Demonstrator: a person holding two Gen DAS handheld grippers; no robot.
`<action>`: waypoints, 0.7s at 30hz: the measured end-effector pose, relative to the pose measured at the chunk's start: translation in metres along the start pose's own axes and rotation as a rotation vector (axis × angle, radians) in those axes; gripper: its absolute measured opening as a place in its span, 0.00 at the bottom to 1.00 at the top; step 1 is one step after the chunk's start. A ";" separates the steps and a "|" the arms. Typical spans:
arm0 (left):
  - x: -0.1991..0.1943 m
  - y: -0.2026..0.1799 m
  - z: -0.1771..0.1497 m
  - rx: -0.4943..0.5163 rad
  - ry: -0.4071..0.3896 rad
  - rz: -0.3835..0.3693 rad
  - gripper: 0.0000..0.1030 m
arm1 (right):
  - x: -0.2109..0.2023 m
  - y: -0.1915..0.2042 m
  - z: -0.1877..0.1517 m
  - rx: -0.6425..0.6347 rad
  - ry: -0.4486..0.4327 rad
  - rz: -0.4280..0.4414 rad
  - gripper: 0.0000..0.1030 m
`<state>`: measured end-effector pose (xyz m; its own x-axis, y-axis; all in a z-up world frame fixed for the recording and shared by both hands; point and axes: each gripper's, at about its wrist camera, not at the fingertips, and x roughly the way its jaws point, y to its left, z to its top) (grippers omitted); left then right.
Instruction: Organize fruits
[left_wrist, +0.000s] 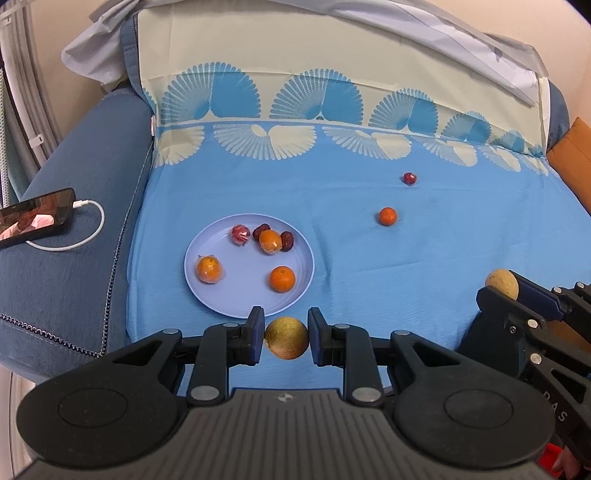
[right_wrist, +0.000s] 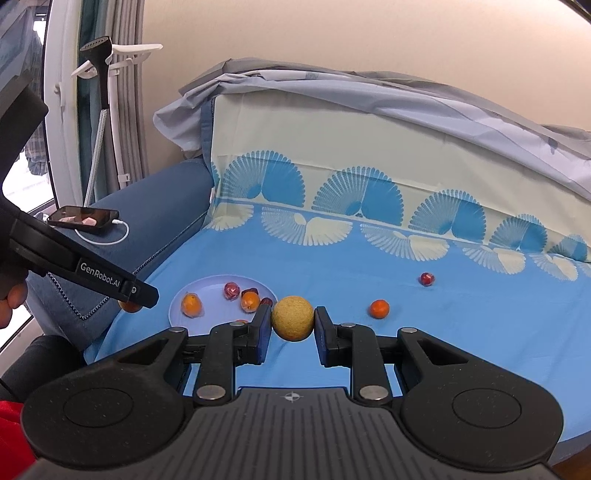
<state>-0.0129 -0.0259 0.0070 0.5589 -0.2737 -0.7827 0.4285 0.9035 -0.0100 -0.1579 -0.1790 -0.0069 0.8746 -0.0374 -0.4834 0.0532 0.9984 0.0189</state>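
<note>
We are gripping one yellow-green fruit (left_wrist: 286, 338) in the left gripper (left_wrist: 286, 336), one tan fruit (right_wrist: 293, 318) in the right gripper (right_wrist: 293, 319), lowering each gently onto bare spots of the plate (left_wrist: 240, 299), away from the oranges.

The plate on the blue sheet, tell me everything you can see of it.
The plate is round, pale lavender-blue, smooth like plastic, with a shallow raised rim. It lies flat on the blue sheet, near the sofa's armrest. On it lie three orange fruits, a red wrapped one and two dark red ones. Neither pair of tongs touches it.
</note>
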 end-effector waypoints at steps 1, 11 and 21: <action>0.001 0.001 0.000 -0.002 0.002 0.002 0.27 | 0.001 -0.001 0.000 -0.002 0.003 0.002 0.25; 0.015 0.008 0.003 -0.014 0.021 0.015 0.27 | 0.014 -0.002 -0.001 -0.008 0.029 0.012 0.26; 0.028 0.019 0.010 -0.033 0.045 0.032 0.27 | 0.033 0.000 -0.002 -0.016 0.064 0.024 0.25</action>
<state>0.0181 -0.0195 -0.0093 0.5394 -0.2300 -0.8100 0.3864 0.9223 -0.0046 -0.1302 -0.1796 -0.0244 0.8429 -0.0109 -0.5380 0.0243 0.9995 0.0179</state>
